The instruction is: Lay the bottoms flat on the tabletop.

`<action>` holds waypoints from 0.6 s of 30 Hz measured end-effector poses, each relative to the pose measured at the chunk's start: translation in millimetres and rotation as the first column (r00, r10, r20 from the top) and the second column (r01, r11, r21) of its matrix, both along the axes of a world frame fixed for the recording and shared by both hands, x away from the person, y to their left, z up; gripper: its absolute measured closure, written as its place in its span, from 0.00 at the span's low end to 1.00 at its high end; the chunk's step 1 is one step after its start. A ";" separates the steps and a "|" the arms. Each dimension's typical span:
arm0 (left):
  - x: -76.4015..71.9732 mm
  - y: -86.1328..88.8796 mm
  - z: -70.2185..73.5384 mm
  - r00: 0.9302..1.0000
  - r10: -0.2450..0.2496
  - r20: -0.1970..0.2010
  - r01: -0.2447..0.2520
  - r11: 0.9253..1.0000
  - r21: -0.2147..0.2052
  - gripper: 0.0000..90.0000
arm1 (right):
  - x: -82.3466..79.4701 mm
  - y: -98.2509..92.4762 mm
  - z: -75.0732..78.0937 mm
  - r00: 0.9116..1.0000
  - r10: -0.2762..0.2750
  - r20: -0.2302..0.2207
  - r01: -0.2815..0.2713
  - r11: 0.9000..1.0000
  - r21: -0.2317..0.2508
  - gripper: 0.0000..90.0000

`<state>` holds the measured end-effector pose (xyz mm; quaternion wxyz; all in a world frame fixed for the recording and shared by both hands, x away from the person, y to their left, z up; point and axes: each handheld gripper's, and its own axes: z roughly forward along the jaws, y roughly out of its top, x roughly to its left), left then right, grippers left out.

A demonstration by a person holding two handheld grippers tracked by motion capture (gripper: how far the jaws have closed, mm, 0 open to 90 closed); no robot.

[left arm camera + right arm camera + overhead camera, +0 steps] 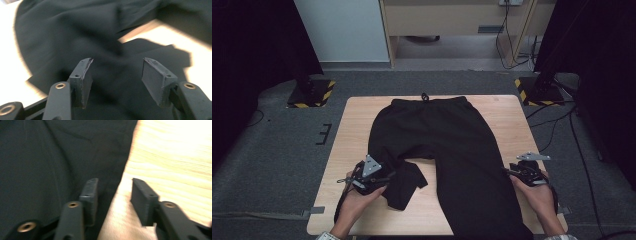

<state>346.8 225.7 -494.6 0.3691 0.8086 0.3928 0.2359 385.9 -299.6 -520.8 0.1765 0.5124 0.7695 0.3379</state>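
Note:
Black trousers (447,135) lie flat on the wooden table (357,125), waistband and drawstring at the far side. One leg runs down to the table's front edge; the other is folded up into a crumpled flap (404,185) near the front left. My left gripper (388,176) is at that flap, and in the left gripper view its jaws (117,67) stand apart over the black cloth (75,32) with nothing pinched. My right gripper (508,171) sits at the long leg's outer edge. In the right gripper view it (115,187) straddles the cloth's edge (37,157) and bare wood (175,157), jaws apart.
Two yellow-and-black striped stand bases sit on the carpet beyond the table, at the back left (312,92) and back right (537,90). Cables (562,125) trail over the floor at the right. A pale cabinet (452,20) stands at the back wall.

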 end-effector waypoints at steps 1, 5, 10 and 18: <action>0.8 3.4 -1.3 1.000 0.005 -0.003 -0.005 1.000 0.007 0.45 | 2.4 1.2 -1.0 1.000 0.009 -0.010 -0.009 1.000 0.002 0.72; 0.9 11.0 -1.6 0.999 0.031 -0.010 -0.031 0.999 -0.011 0.43 | 8.7 5.6 -3.4 0.999 0.034 -0.026 -0.034 0.999 -0.013 0.94; -2.6 15.6 -4.0 0.999 0.041 -0.013 -0.041 0.999 0.006 0.43 | 22.7 0.8 -4.4 1.000 -0.012 -0.009 0.012 1.000 -0.026 0.99; -1.0 29.2 -12.1 0.997 0.046 -0.058 -0.046 0.999 -0.007 0.37 | 20.7 10.9 7.8 0.998 -0.015 0.067 0.011 0.998 0.060 0.56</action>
